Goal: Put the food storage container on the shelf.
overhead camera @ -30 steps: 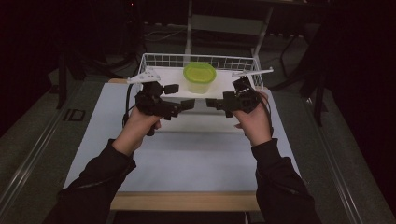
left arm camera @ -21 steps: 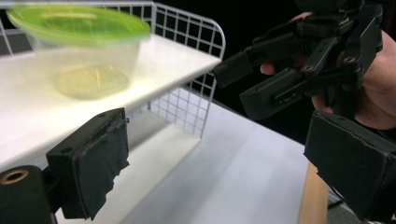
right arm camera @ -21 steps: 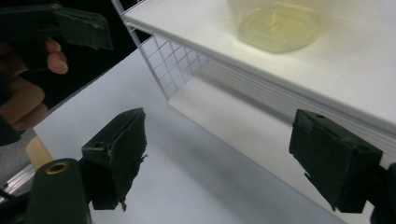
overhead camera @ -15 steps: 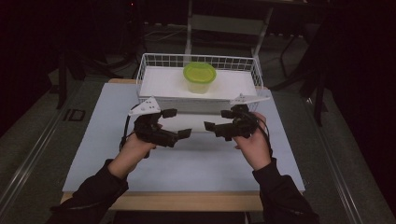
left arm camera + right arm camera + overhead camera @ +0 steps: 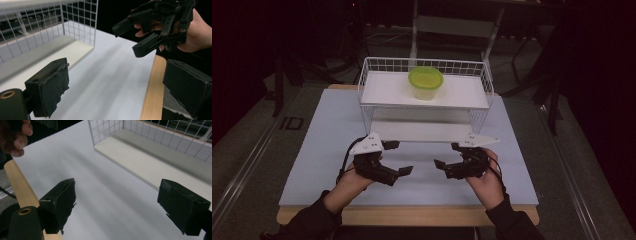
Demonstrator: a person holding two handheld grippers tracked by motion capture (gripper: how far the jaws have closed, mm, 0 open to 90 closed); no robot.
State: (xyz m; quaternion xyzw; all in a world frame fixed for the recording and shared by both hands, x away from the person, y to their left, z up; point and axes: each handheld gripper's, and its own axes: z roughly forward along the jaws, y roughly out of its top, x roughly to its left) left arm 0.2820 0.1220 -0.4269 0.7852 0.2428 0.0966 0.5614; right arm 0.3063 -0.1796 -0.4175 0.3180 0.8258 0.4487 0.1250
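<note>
While spread wide and empty, left claw (image 5: pixel 398 158) and right claw (image 5: pixel 449 155) over bench (image 5: pixel 312 150); tub (image 5: pixel 425 82) half-hidden behind basket (image 5: pixel 422 66) wire.

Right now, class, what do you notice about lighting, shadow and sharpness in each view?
High view: the white mat is brightly lit, the surroundings nearly black. Left gripper view: the near black jaws look soft and blurred, the right gripper sharper. Right gripper view: soft shadow bands streak the mat; the wire rack is sharper.

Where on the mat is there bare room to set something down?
Bare: the pale blue mat left of the white wire basket, the strip to its right, and between the claws. Crowded: the shelf around the green-lidded tub.
</note>
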